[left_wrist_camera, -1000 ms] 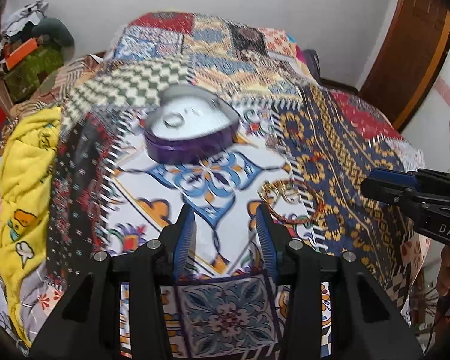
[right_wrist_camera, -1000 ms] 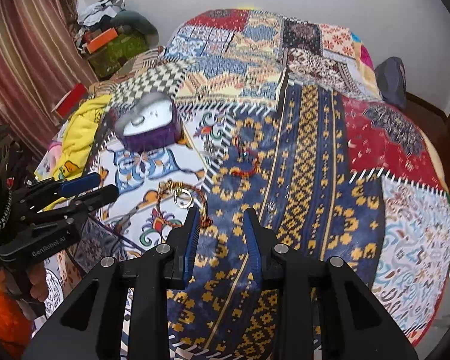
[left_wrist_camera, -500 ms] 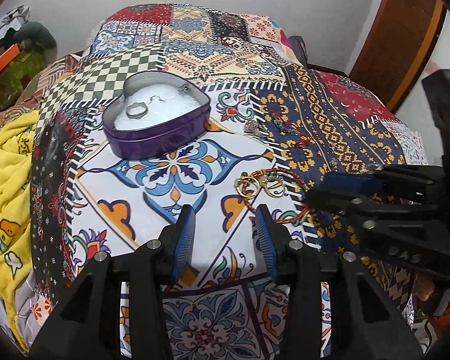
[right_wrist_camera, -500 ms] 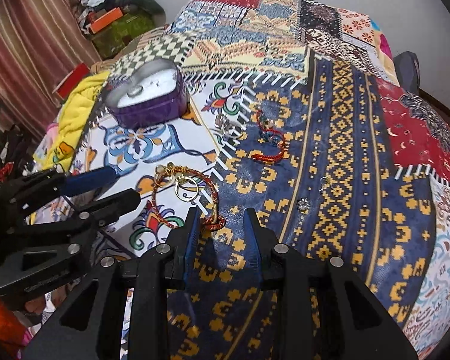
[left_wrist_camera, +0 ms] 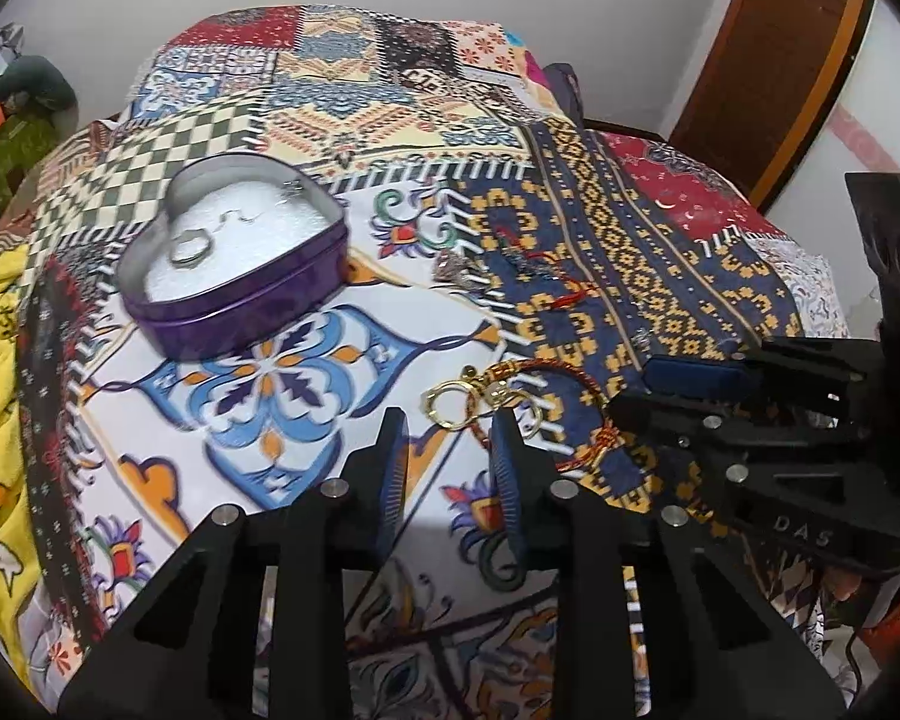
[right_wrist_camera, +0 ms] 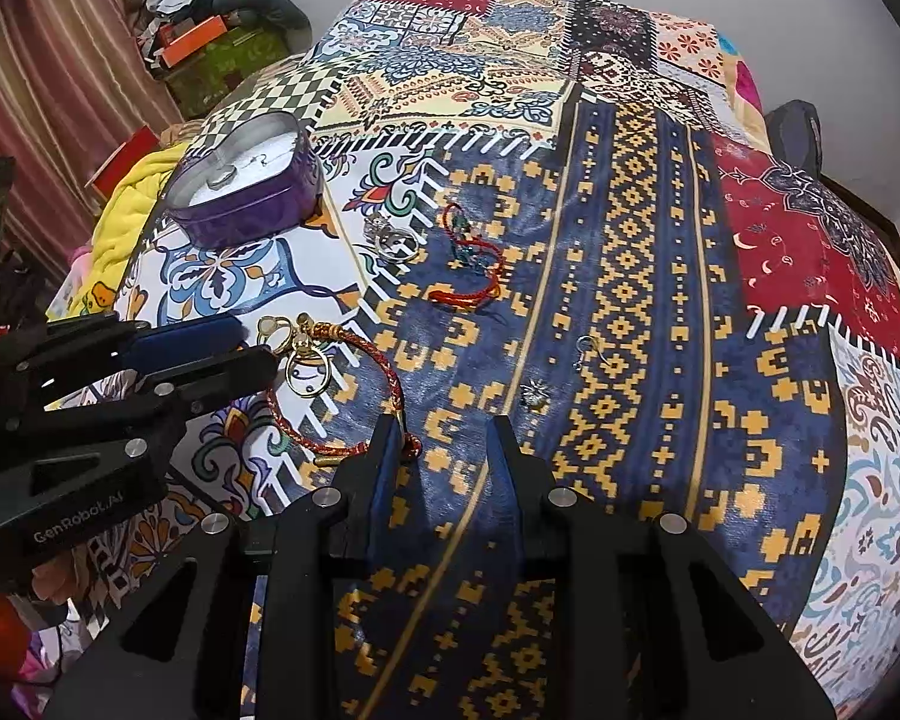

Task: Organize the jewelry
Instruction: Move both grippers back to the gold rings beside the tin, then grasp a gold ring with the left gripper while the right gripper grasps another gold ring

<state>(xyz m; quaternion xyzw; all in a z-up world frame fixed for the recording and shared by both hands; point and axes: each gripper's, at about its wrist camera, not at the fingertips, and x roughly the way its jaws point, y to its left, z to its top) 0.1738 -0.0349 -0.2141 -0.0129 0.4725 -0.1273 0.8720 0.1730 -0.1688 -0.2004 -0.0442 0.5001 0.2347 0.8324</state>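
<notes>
Jewelry sort early: a ring and a small piece in the tin, most still loose on the bed.
Left to right: heart-shaped purple tin [left_wrist_camera: 234, 276] on the bedspread [right_wrist_camera: 630, 300]; left hand-held gripper [left_wrist_camera: 447, 462] pitched down, jaws just narrowed with nothing between them, beside the gold rings [left_wrist_camera: 450, 405] of the braided red bracelet [right_wrist_camera: 354, 396]; silver charms [right_wrist_camera: 390, 237], red cord bracelet [right_wrist_camera: 471, 276]; right hand-held gripper [right_wrist_camera: 444, 450] pitched down, jaws slightly apart, empty, at the braided bracelet's knot.

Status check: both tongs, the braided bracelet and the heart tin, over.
Left tongs just narrowed, empty. Right tongs empty, part open. Red-gold braided bracelet on bedspread between them, ungrasped. Heart tin open, ring inside. Nothing blocking.
</notes>
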